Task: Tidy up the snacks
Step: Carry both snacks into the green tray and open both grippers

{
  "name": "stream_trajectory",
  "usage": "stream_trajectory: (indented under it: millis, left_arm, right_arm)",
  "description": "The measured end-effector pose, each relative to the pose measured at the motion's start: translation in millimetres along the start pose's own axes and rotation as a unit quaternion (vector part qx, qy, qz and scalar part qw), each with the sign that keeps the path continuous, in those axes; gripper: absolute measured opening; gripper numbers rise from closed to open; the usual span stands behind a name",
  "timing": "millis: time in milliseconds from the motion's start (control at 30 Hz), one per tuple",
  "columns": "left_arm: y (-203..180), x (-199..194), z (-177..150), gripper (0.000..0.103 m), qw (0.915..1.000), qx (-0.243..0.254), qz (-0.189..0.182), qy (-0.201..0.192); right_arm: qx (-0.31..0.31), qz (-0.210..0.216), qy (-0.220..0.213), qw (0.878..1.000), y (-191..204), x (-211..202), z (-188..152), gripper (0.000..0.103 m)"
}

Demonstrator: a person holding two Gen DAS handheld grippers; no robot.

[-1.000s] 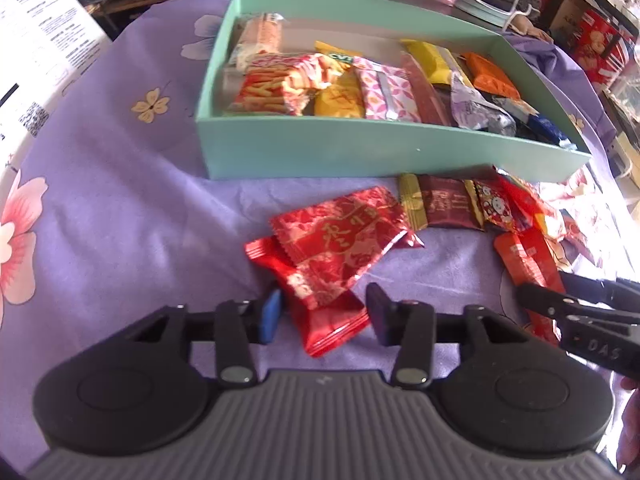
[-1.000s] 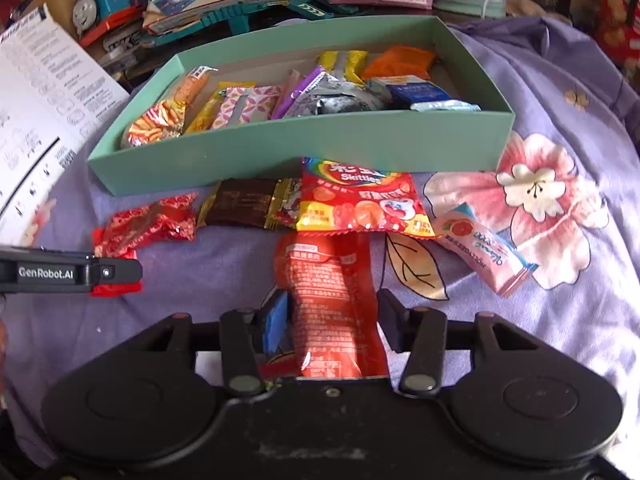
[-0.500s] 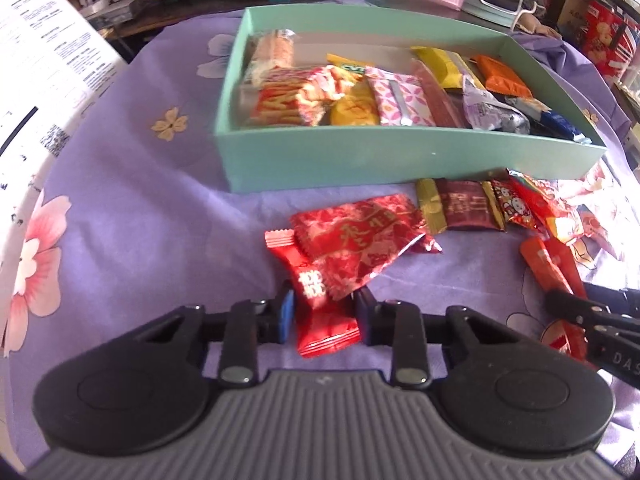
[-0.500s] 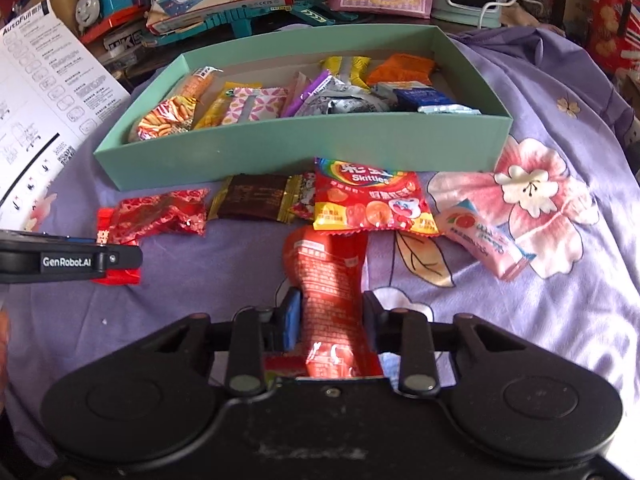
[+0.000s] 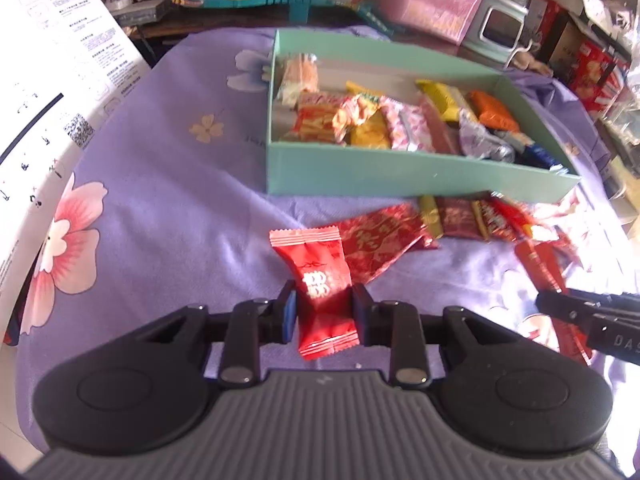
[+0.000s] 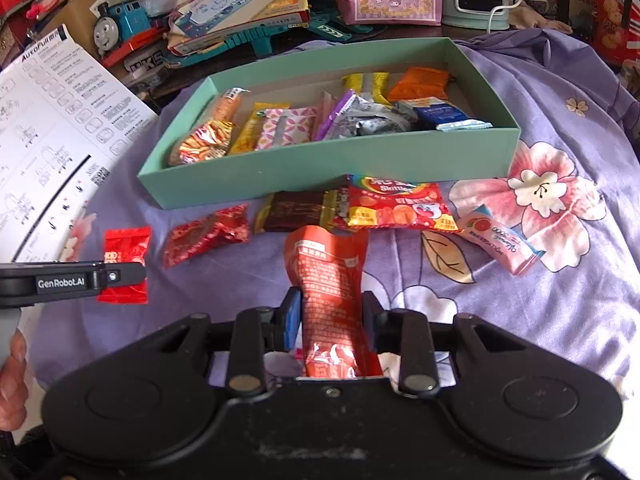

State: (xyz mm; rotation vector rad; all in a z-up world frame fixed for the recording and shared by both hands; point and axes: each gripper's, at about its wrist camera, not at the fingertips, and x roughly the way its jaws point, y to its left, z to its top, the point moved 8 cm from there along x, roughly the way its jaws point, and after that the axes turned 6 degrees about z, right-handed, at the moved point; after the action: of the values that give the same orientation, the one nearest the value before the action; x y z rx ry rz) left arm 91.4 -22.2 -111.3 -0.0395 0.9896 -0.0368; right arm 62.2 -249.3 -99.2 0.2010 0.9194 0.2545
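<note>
Glossy red candy wrapper (image 5: 325, 280) pinched by left gripper (image 5: 324, 312) | right gripper (image 6: 331, 314) clamps crinkled orange-red pouch (image 6: 328, 280)

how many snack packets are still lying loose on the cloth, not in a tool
5: crinkled red foil packet, brown chocolate bar, a small partly hidden wrapper beside it, Skittles bag, pink candy. More may hide underneath.

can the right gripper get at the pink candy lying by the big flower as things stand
Probably not yet: the right gripper is shut on the orange-red snack packet, so its jaws are full. The pink candy itself lies uncovered on the purple cloth, with nothing on top.
</note>
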Motion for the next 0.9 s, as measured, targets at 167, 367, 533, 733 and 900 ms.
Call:
stream_trajectory:
  millis: [167, 367, 533, 733, 900]
  left_arm:
    - [-4.7, -15.4, 13.3, 0.028, 0.9997, 0.001, -0.018, -0.019]
    - [-8.8, -19.8, 45.8, 0.028, 0.9988, 0.006, -0.031, -0.036]
    - [-16.4, -14.9, 95.5, 0.028, 0.9973, 0.021, -0.036, -0.06]
    - [-29.6, 18.0, 161.0, 0.028, 0.9969, 0.037, -0.031, -0.062]
    - [-31.4, 62.8, 198.9, 0.028, 0.9982, 0.036, -0.025, -0.041]
  right_arm:
    - [-0.006, 0.017, -0.013, 1.0, 14.3, -11.7, 15.3, 0.031]
    - [-0.014, 0.017, -0.028, 0.999, 18.5, -11.6, 53.0, 0.031]
    - [-0.011, 0.015, -0.038, 0.999, 17.2, 3.7, 99.9, 0.031]
    - [-0.003, 0.011, -0.04, 0.999, 16.2, 39.0, 163.3, 0.031]
    - [-0.007, 0.006, -0.028, 1.0, 13.8, 83.0, 208.3, 0.031]
